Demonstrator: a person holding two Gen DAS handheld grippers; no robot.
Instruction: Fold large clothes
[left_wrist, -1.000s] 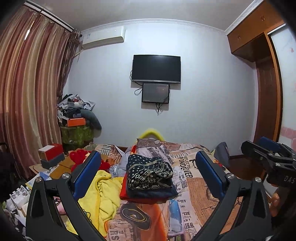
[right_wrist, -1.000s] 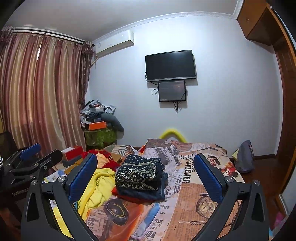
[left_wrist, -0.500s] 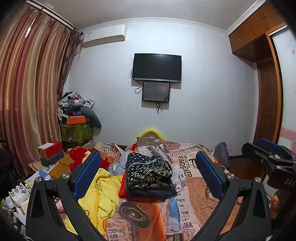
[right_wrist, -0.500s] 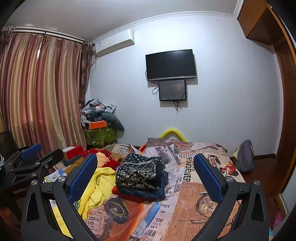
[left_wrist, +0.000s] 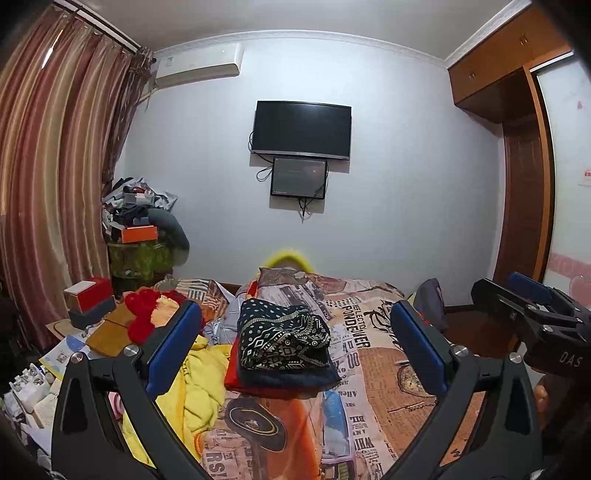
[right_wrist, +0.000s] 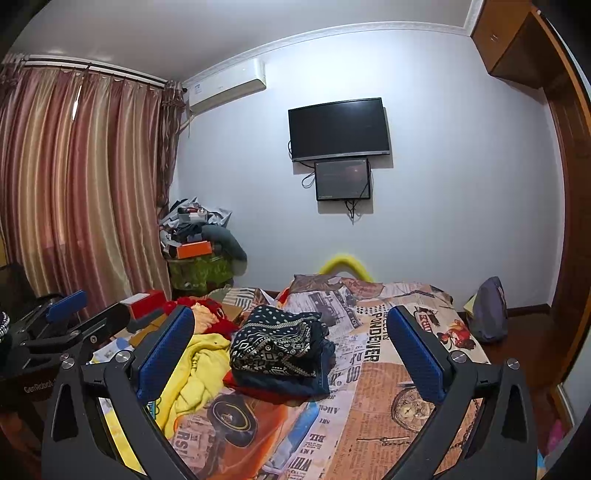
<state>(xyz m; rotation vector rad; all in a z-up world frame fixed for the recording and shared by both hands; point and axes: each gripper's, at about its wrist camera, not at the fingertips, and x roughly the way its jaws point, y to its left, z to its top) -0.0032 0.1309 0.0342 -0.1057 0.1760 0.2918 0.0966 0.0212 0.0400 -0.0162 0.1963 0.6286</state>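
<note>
Comparing with the frames of one second ago, both views sit slightly higher and the scene is otherwise unchanged; no garment has moved. The left gripper has its blue-padded fingers spread wide and holds nothing. The right gripper is likewise fully spread and empty. Each gripper hangs above the near end of the bed, apart from all cloth.

Beyond the fingers, a yellow garment lies crumpled on the left part of the bed. Just right of it stands a folded stack: a dark patterned piece on top, a navy piece and a red piece beneath.

Readable writing: the body of the right gripper, seen at the edge of the left view, bears "DAS"; the left gripper's body in the right view bears "GenRobot", partly cut off. The bed cover prints newspaper-style headlines, mostly illegible.

On the far wall hang a television and a smaller screen.
</note>
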